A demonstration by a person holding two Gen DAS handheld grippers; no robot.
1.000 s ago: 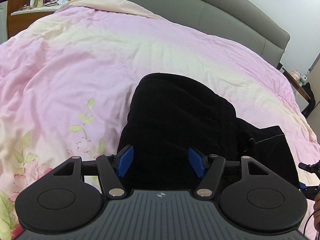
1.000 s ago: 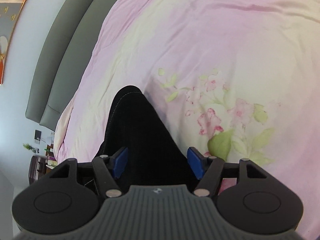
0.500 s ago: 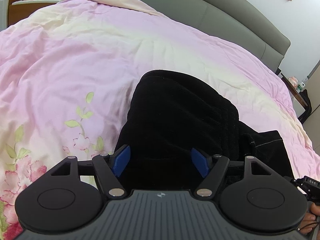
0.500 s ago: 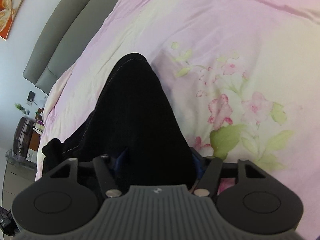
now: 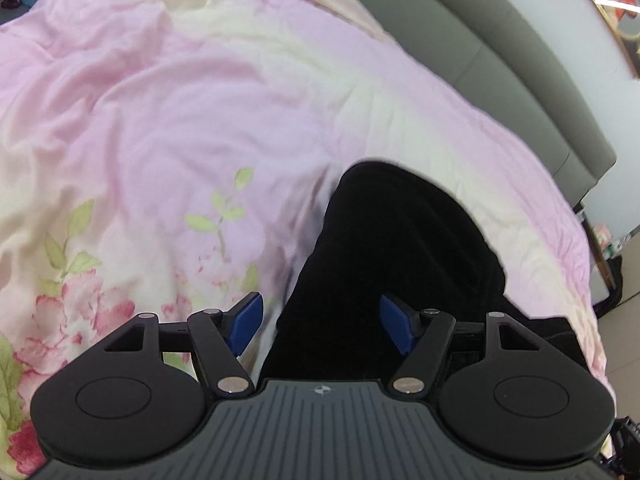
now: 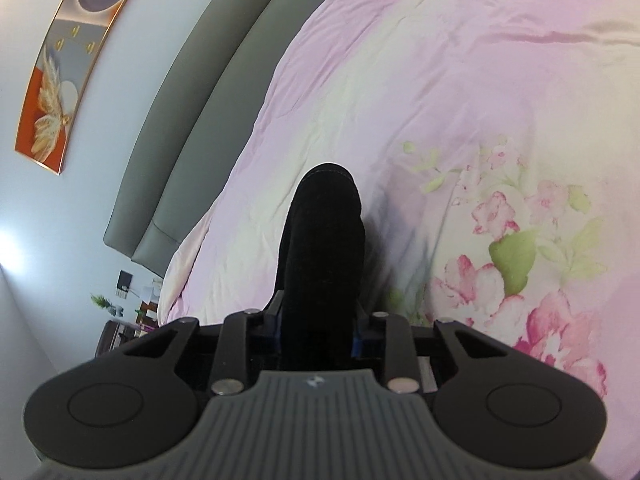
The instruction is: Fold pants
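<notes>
Left wrist view: the left gripper (image 5: 321,322) stands released, blue pads wide apart over the black soft-fabric pants (image 5: 394,268) lying on the pink floral quilt (image 5: 168,120); centre the cloth edge between the pads before clamping. Right wrist view: the right gripper (image 6: 318,330), its jaws having just been closing, clenches a bunched fold of the pants; lift evenly, away from the grey padded headboard (image 6: 208,92) and framed wall picture (image 6: 64,68).

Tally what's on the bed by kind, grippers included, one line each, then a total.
Black pants: 1
Pink floral duvet: 1
Grippers: 2, the left gripper open, the right gripper shut on the pants
Total: 4
</notes>
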